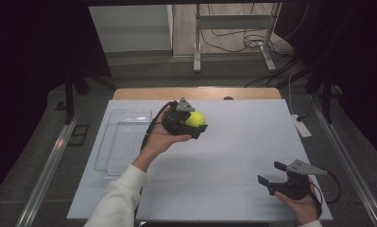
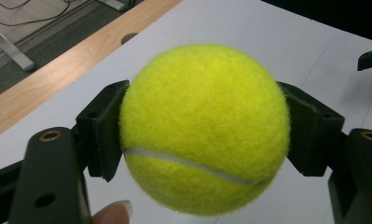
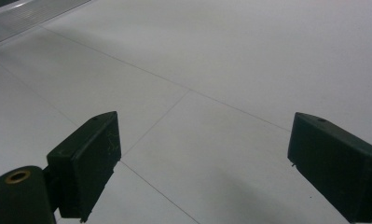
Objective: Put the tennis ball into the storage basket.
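Note:
A yellow tennis ball [image 1: 196,118] sits between the jaws of my left gripper [image 1: 198,124], held above the white table top near its middle back. In the left gripper view the ball [image 2: 202,126] is large and close, pinched from both sides by the black pads [image 2: 102,128], and a fingertip shows at the bottom edge. My right gripper [image 1: 271,173] rests low at the front right of the table, open, with nothing between its jaws. In the right gripper view its fingers [image 3: 88,158] stand wide apart over bare white surface.
A clear plastic tray [image 1: 122,142] lies on the left part of the white sheet [image 1: 233,151]. A wooden table edge [image 1: 195,93] runs along the back. A white power strip [image 1: 301,126] lies off the right side. Metal stand legs and cables are on the floor beyond.

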{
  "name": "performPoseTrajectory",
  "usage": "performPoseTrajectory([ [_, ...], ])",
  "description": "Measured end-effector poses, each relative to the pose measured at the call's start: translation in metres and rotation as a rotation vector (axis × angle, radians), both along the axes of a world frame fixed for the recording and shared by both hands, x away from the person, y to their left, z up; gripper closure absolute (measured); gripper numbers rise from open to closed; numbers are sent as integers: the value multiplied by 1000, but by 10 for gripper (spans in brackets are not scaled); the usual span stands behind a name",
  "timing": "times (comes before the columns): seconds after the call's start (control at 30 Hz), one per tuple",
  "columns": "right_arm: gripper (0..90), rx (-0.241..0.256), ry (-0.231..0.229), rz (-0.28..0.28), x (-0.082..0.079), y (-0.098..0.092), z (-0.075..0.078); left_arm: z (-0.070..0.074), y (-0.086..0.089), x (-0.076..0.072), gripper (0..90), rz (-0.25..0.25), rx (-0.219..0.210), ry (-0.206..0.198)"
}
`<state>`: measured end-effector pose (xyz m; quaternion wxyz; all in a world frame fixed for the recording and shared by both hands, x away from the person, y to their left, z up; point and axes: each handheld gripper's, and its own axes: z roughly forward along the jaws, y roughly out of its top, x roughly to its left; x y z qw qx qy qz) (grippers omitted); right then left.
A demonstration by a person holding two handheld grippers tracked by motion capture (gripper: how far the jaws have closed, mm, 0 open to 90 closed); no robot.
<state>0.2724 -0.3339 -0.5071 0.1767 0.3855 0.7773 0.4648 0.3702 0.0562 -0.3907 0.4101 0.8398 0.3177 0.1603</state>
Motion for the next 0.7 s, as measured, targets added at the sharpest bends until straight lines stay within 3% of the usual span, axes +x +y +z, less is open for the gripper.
performPoseTrajectory([
  [0.7,99,0,-2,-1,0,0,0,7,15,1,263,44,-9,-23],
])
